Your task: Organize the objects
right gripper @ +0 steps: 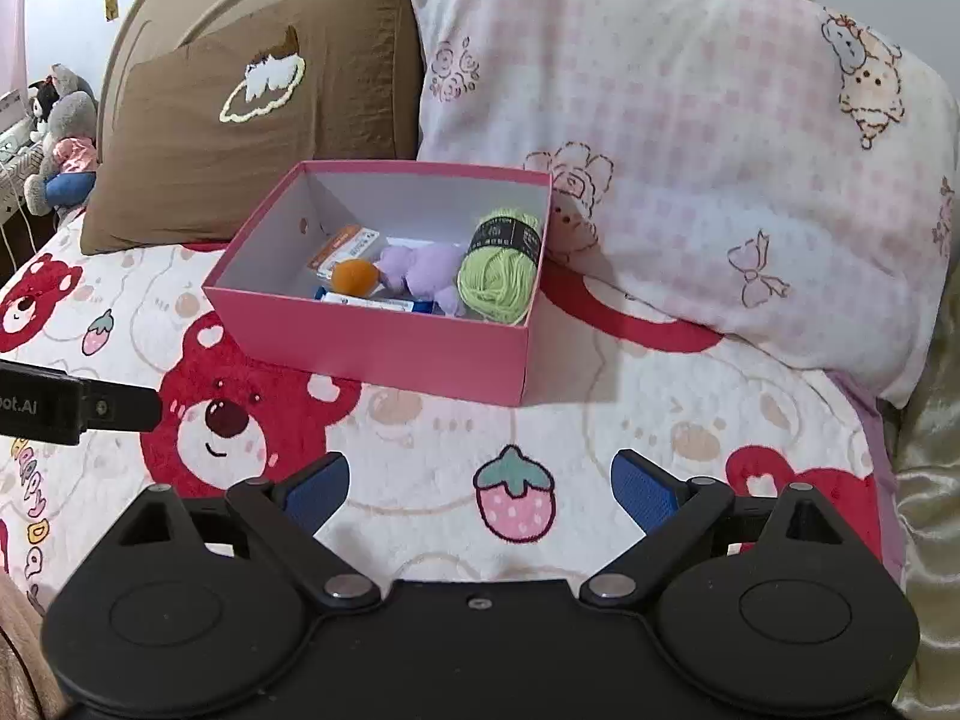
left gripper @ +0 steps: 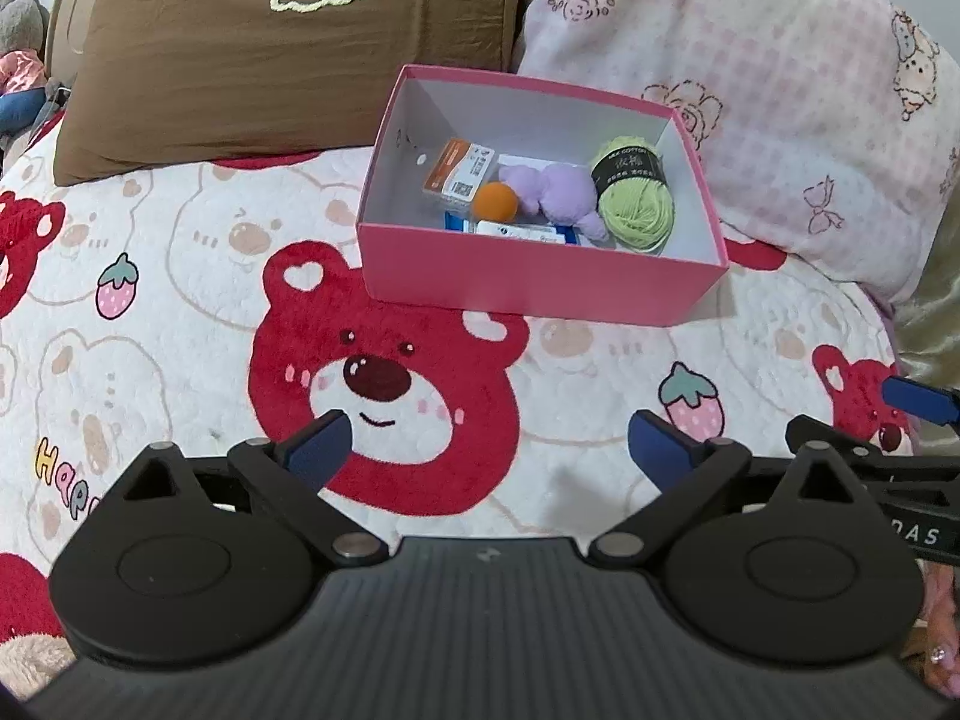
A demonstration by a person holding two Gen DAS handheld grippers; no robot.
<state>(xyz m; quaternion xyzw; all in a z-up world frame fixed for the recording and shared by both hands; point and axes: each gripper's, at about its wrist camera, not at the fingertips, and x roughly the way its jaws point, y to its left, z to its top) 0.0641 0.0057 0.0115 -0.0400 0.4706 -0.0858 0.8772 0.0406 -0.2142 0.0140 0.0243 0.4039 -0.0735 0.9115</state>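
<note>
Ahead of both your grippers, the pink box (left gripper: 540,282) sits on the bear blanket (left gripper: 180,276), its long axis running across your view, open side up. Behind it lean the pink pillow (right gripper: 720,150) and the brown pillow (left gripper: 270,60). Inside, right to left: green yarn (left gripper: 636,204) lying on its side, a purple plush (left gripper: 558,192), an orange ball (left gripper: 495,199), and what seems a small packet (left gripper: 459,171). Your left gripper (left gripper: 489,450) and right gripper (right gripper: 480,489) both stand wide apart, holding nothing, with bare blanket between them and the box.
</note>
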